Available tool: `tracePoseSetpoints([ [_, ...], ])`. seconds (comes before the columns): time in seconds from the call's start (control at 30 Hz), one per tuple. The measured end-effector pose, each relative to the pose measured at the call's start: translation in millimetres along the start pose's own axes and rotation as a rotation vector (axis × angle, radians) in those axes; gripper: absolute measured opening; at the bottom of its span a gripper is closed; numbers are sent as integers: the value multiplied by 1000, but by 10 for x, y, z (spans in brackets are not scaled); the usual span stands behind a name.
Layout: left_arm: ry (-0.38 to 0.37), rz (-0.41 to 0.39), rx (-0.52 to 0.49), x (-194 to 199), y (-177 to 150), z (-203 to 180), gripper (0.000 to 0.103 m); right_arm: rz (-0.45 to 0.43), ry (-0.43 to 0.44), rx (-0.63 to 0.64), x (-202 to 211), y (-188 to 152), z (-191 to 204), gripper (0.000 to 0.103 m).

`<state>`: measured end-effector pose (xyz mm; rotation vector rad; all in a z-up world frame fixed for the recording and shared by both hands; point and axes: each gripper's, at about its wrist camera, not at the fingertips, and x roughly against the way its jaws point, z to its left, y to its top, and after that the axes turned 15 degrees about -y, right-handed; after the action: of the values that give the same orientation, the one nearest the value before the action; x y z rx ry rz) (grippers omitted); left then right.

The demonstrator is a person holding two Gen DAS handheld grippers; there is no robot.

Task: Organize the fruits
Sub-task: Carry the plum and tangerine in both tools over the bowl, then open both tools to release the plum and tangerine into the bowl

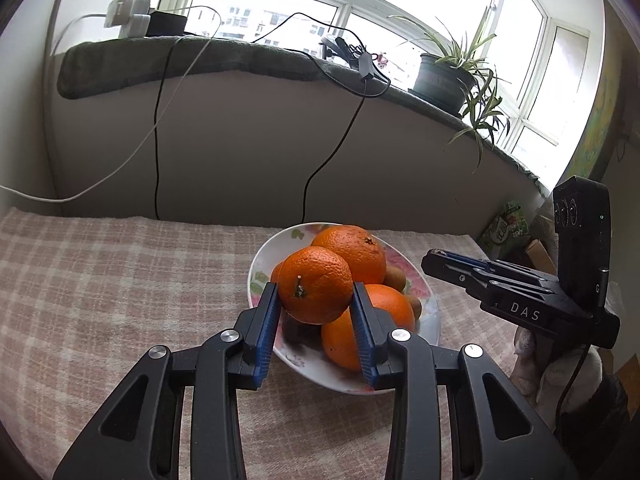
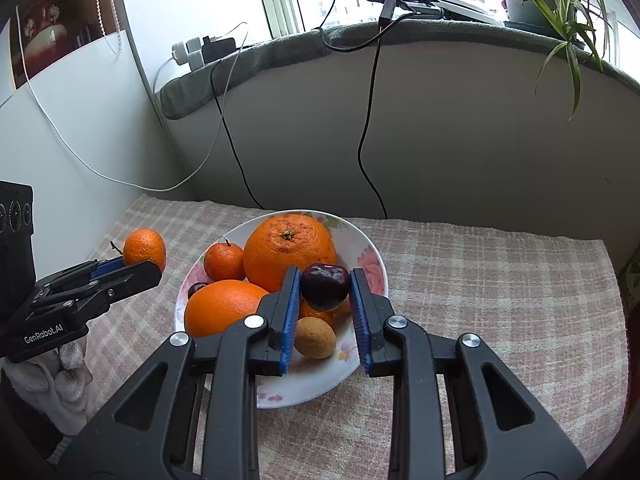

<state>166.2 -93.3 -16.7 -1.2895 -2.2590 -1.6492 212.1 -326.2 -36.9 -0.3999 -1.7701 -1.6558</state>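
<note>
A white floral bowl on the checked cloth holds a big orange, a second orange, a small mandarin, a tan kiwi and more fruit. My left gripper is shut on a mandarin and holds it above the bowl's left edge; it also shows in the right wrist view. My right gripper is shut on a dark cherry above the bowl. The right gripper also shows in the left wrist view.
The table carries a pink checked cloth. Behind it is a wall with hanging black cables and a white cable. A window sill bears a potted plant, chargers and a power strip.
</note>
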Motion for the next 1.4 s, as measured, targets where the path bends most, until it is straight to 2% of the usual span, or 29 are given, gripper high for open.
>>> tracePoseSetpoints([
  [0.73, -58, 50, 25, -149, -3, 44, 35, 32, 51, -22, -159, 26, 7, 26],
  [0.77, -60, 51, 26, -154, 1, 46, 39, 31, 51, -23, -155, 29, 9, 26],
  [0.8, -64, 50, 28, -152, 3, 45, 53, 31, 53, -25, -151, 32, 10, 26],
  [0.83, -67, 45, 30, -143, 3, 42, 59, 28, 55, -27, -144, 33, 6, 26],
  [0.93, -69, 41, 21, -130, 8, 25, 60, 28, 56, -30, -148, 38, 2, 26],
  [0.97, -67, 42, 21, -130, 12, 27, 60, 28, 55, -29, -146, 39, 2, 30],
  [1.0, -70, 42, 23, -128, 11, 32, 60, 27, 53, -30, -141, 41, 0, 44],
  [1.07, -68, 44, 22, -130, 5, 40, 60, 14, 51, -34, -112, 39, -6, 63],
  [1.4, -85, 67, 34, -151, -101, 65, 60, 8, 55, -40, -76, 48, -11, 66],
])
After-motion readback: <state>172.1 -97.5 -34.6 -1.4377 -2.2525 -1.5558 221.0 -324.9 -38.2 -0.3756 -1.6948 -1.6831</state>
